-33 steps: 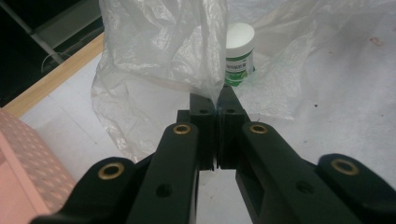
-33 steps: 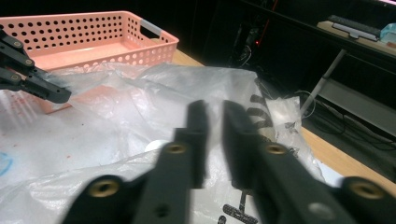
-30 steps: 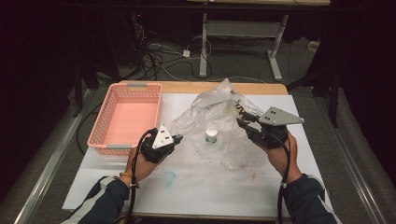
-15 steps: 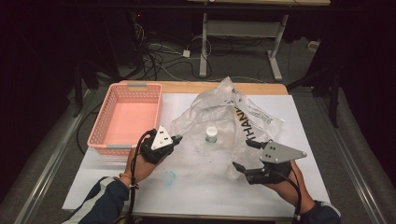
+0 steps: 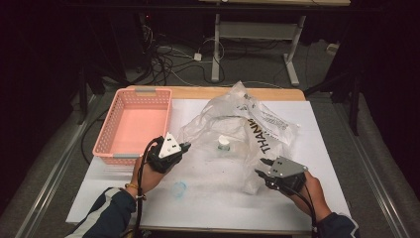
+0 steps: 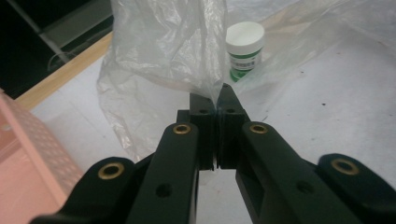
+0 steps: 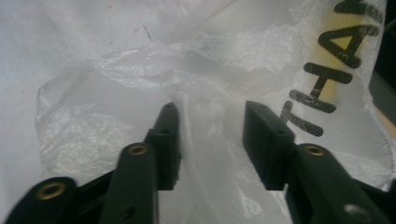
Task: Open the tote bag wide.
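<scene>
My left tongs [image 6: 218, 95] pinch an edge of the crinkled clear plastic bag [image 5: 247, 129] lying mid-bench; my right tongs [image 7: 208, 121], just closing, gape around film. A hard tug could topple the small white-capped jar [image 6: 244, 49] beside the bag.

We see a dark room around a lit table [image 5: 317, 129] with a white cover and a wooden far edge. Beyond it, on the grey floor [image 5: 257, 69], stands a white metal frame [image 5: 292, 54], with loose cables [image 5: 168, 64] to its left. Metal rails [image 5: 49, 173] run along both sides.
</scene>
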Motion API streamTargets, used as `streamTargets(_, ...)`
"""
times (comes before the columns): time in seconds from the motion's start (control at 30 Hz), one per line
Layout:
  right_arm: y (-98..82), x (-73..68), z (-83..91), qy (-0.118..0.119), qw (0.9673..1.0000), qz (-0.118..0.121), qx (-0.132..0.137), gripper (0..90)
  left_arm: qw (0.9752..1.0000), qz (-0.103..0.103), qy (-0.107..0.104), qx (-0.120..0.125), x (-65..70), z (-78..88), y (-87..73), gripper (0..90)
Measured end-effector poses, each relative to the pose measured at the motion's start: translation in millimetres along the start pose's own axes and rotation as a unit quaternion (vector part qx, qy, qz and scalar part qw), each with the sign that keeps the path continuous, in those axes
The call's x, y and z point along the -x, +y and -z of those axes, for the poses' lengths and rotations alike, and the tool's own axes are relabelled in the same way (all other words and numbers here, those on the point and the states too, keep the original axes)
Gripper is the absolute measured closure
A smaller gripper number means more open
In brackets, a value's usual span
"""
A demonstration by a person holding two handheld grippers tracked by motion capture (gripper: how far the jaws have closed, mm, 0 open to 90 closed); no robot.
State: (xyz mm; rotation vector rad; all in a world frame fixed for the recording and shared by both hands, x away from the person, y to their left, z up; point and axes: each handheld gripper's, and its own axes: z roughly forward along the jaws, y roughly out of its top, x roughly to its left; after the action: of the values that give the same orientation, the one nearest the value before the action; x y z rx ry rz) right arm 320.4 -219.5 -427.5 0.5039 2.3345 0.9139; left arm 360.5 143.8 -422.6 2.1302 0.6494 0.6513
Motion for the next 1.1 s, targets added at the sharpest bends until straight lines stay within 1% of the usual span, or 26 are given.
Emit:
streamTargets(0.03, 0.0, 0.0, 0.0, 0.0, 1.0, 0.0, 0.0, 75.3, 1.0, -0.002, 0.0, -0.001, 0.1, -0.1, -0.1, 85.8)
streamTargets(0.1, -1.0, 2.0, -1.3, -0.003, 1.0, 0.001, -0.007, 85.8, 1.0, -0.003, -0.003, 0.001, 0.0, 0.8, -0.2, 85.8)
streamTargets(0.13, -0.4, 3.4, 0.7, -0.006, 1.0, -0.003, -0.001, 89.4, 1.0, -0.004, 0.0, 0.003, 0.0, 1.5, 0.1, 85.9)
streamTargets(0.17, -0.4, 3.4, 0.7, -0.006, 1.0, -0.003, -0.001, 89.4, 1.0, -0.004, -0.001, 0.006, -0.3, 2.4, 0.4, 85.9)
streamTargets(0.2, 1.1, 4.7, 3.9, -0.012, 0.9999, -0.006, 0.007, 90.0, 1.0, -0.003, 0.001, 0.009, -0.7, 3.3, 0.6, 85.9)
streamTargets(0.23, 1.8, 5.4, 5.8, -0.014, 0.9997, -0.009, 0.015, 90.0, 0.9999, -0.002, 0.002, 0.011, -1.3, 4.0, 0.8, 85.8)
streamTargets(0.27, 1.8, 5.4, 5.8, -0.014, 0.9997, -0.009, 0.015, 90.0, 0.9999, 0.0, 0.003, 0.013, -2.0, 4.5, 1.0, 85.8)
streamTargets(0.3, 3.1, 7.1, 9.8, -0.022, 0.9992, -0.015, 0.029, 90.0, 0.9999, 0.0, 0.006, 0.015, -2.6, 5.3, 1.2, 85.8)
streamTargets(0.37, 4.6, 10.1, 14.9, -0.023, 0.9981, -0.026, 0.05, 90.0, 0.9998, 0.004, 0.006, 0.019, -4.0, 7.2, 1.5, 85.9)
streamTargets(0.4, 4.6, 10.1, 14.9, -0.023, 0.9981, -0.026, 0.05, 90.0, 0.9997, 0.004, 0.009, 0.022, -4.6, 8.5, 2.0, 85.9)
streamTargets(0.47, 6.3, 13.7, 21.5, -0.028, 0.9963, -0.037, 0.072, 90.0, 0.9994, 0.009, 0.015, 0.03, -6.4, 11.9, 3.2, 85.8)
streamTargets(0.5, 8.0, 18.0, 29.7, -0.028, 0.9932, -0.048, 0.103, 90.0, 0.9992, 0.009, 0.017, 0.034, -7.7, 14.4, 4.1, 85.9)
streamTargets(0.53, 9.1, 20.6, 34.1, -0.029, 0.9914, -0.051, 0.117, 90.0, 0.9989, 0.011, 0.02, 0.04, -8.9, 17.0, 4.9, 85.8)
streamTargets(0.57, 9.1, 20.6, 34.1, -0.029, 0.9914, -0.051, 0.117, 90.0, 0.9987, 0.013, 0.022, 0.045, -10.3, 20.0, 5.7, 85.8)
streamTargets(0.6, 11.9, 24.6, 42.5, -0.037, 0.9879, -0.058, 0.139, 90.0, 0.9984, 0.014, 0.022, 0.05, -11.7, 22.8, 6.5, 85.9)
streamTargets(0.63, 13.5, 26.7, 46.4, -0.041, 0.9862, -0.058, 0.15, 90.0, 0.9982, 0.013, 0.023, 0.053, -13.1, 25.6, 7.2, 85.8)
streamTargets(0.67, 13.5, 26.7, 46.4, -0.041, 0.9862, -0.058, 0.15, 90.0, 0.9979, 0.011, 0.027, 0.058, -14.7, 28.6, 7.8, 85.8)
streamTargets(0.73, 17.1, 30.0, 53.6, -0.048, 0.9828, -0.06, 0.168, 90.0, 0.9971, 0.02, 0.028, 0.068, -19.0, 34.4, 9.2, 85.8)
streamTargets(0.77, 21.0, 32.4, 60.3, -0.056, 0.979, -0.06, 0.187, 90.0, 0.9966, 0.023, 0.031, 0.073, -20.6, 37.2, 9.7, 85.9)
streamTargets(0.8, 21.0, 32.4, 60.3, -0.056, 0.979, -0.06, 0.187, 90.0, 0.9962, 0.024, 0.033, 0.077, -21.7, 39.4, 10.3, 85.9)
streamTargets(0.87, 24.4, 33.9, 65.5, -0.06, 0.9758, -0.058, 0.202, 90.0, 0.9953, 0.023, 0.042, 0.085, -22.5, 42.0, 11.2, 85.8)
streamTargets(0.93, 27.2, 36.4, 68.0, -0.067, 0.973, -0.057, 0.214, 90.0, 0.995, 0.024, 0.042, 0.087, -22.7, 42.1, 12.0, 85.9)
streamTargets(0.97, 28.5, 38.3, 67.9, -0.066, 0.9725, -0.057, 0.216, 90.0, 0.9951, 0.022, 0.042, 0.087, -22.7, 41.6, 12.2, 85.9)
streamTargets(1.1, 32.1, 44.1, 62.7, -0.073, 0.9722, -0.057, 0.215, 90.0, 0.9953, 0.022, 0.037, 0.087, -23.2, 38.3, 13.7, 85.9)
